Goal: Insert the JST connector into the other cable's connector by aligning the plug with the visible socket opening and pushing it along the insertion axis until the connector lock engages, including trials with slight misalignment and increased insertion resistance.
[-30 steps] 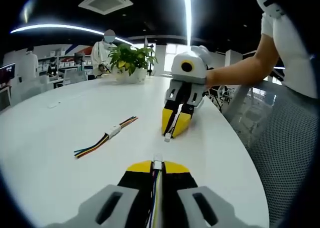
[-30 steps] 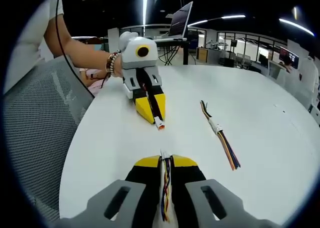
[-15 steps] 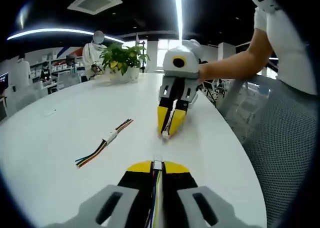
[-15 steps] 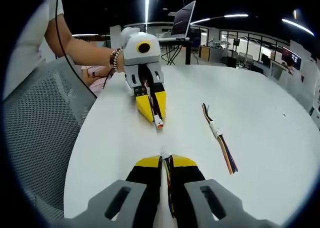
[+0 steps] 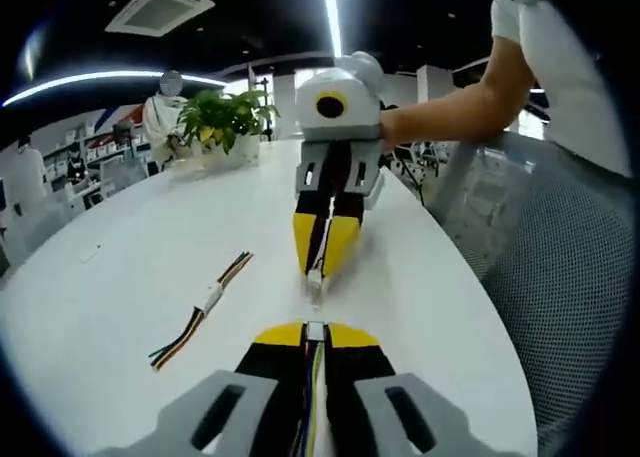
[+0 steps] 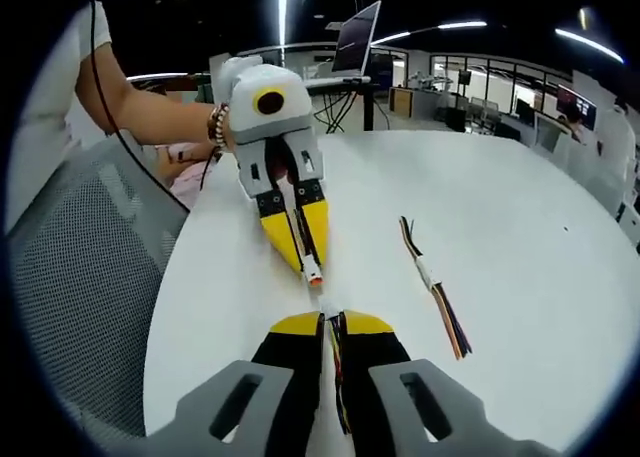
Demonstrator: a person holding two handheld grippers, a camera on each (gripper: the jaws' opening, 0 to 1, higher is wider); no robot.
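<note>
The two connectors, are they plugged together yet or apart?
Apart: the left plug and right plug face each other with bare table between.

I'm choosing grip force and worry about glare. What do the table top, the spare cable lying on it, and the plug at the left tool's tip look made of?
Table: smooth white, probably laminate; it shows soft reflections. Spare cable: thin wires in coloured, likely plastic insulation, joined at a white connector. Plug: small, white, apparently moulded plastic, too small to be sure.
</note>
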